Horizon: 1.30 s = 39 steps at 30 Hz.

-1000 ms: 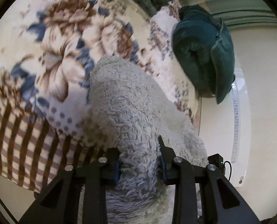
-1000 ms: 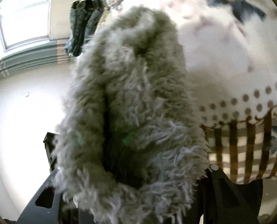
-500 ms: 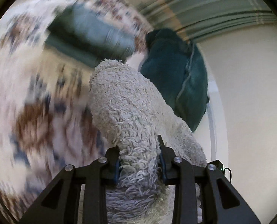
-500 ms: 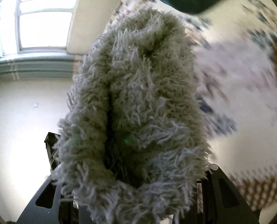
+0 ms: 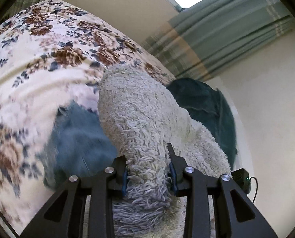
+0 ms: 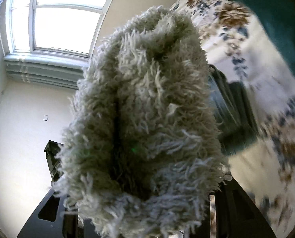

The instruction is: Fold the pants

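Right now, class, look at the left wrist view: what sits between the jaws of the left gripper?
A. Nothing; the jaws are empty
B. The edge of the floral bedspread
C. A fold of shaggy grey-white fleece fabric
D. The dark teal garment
C: the left gripper has its jaws closed on a bunch of the shaggy fleece pants, while the teal garment and the floral bedspread lie beyond, untouched.

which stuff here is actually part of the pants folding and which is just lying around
In use:
fluffy grey pants, bunched up
left gripper, jaws shut on them
right gripper, fingertips buried in the pile

Lying about:
dark green garment
blue garment
floral bedspread
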Each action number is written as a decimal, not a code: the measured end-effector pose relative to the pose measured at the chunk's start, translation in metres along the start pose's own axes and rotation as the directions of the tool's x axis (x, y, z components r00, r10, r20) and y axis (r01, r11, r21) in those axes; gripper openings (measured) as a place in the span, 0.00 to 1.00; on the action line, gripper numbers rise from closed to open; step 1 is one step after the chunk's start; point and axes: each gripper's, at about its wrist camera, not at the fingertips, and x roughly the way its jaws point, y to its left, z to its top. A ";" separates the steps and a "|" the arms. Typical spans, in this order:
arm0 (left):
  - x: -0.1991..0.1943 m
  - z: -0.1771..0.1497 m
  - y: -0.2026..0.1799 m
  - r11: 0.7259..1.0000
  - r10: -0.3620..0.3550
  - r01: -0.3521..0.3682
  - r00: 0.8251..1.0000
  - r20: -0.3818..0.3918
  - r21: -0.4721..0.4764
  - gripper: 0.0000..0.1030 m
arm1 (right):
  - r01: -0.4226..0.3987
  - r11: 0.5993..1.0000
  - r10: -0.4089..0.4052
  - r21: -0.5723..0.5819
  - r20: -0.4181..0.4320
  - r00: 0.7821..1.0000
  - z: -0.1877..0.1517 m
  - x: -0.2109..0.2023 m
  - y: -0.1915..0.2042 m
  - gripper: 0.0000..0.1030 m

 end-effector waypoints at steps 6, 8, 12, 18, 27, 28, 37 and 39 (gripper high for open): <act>0.054 0.025 0.076 0.992 0.106 -0.111 0.992 -0.075 -0.062 0.28 | 0.097 0.995 -0.096 0.016 -0.066 0.993 0.046 0.077 -0.031 0.41; 0.065 0.027 0.098 0.984 0.147 -0.156 0.983 -0.106 -0.082 0.28 | 0.145 0.989 -0.144 0.003 -0.098 0.985 0.048 0.091 -0.042 0.42; 0.058 0.017 0.112 0.979 0.146 -0.156 0.986 -0.085 -0.132 0.29 | 0.192 0.981 -0.193 -0.014 -0.107 0.975 0.050 0.085 -0.047 0.59; 0.034 0.001 0.058 0.921 0.388 -0.388 0.921 0.002 0.039 0.75 | 0.382 0.912 -0.388 -0.152 -0.011 0.922 0.027 0.031 0.013 0.82; -0.015 -0.061 -0.025 0.770 0.600 -0.619 0.785 0.154 0.154 0.93 | 0.749 0.591 -0.675 -0.299 0.325 0.662 -0.059 -0.070 0.125 0.99; -0.024 -0.071 -0.038 0.756 0.611 -0.634 0.773 0.170 0.163 0.94 | 0.766 0.566 -0.680 -0.304 0.353 0.642 -0.072 -0.084 0.141 1.00; -0.106 -0.136 -0.125 0.716 0.627 -0.672 0.738 0.249 0.189 0.94 | 0.802 0.489 -0.646 -0.341 0.477 0.597 -0.175 -0.192 0.248 1.00; -0.136 -0.153 -0.143 0.708 0.631 -0.683 0.726 0.272 0.179 0.94 | 0.802 0.492 -0.625 -0.339 0.503 0.597 -0.198 -0.220 0.269 1.00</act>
